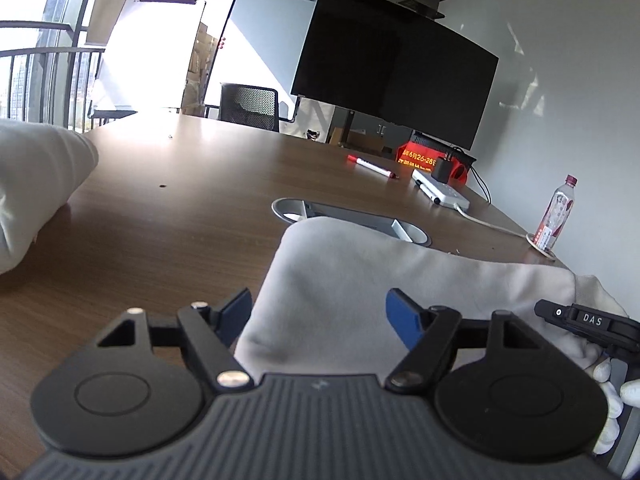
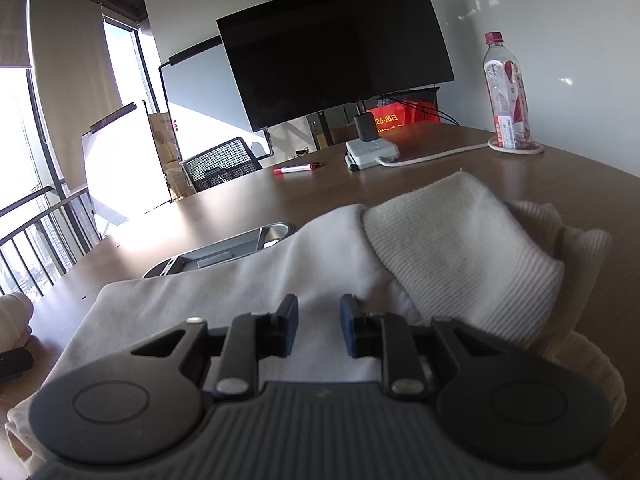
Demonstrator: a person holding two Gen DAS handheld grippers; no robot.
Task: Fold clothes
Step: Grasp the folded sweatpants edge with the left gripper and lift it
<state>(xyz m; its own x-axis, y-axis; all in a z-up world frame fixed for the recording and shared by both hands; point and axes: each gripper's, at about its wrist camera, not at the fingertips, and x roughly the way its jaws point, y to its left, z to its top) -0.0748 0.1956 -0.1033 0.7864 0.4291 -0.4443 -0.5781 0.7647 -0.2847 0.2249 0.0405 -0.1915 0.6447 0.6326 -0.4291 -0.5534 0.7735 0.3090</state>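
A pale grey-white sweatshirt lies folded on the brown table. My left gripper hovers at its near left edge, open, blue pads wide apart; the cloth's edge runs between them untouched. In the right wrist view the same sweatshirt shows a cream ribbed cuff folded over it. My right gripper sits low over the cloth, its pads a small gap apart with flat fabric below and nothing pinched. The right gripper, held by a white-gloved hand, also shows at the right of the left wrist view.
Another white garment is heaped at the table's left. Beyond the sweatshirt sit a grey cable hatch, a red-capped marker, a white power strip and a water bottle. A dark monitor and mesh chair stand behind.
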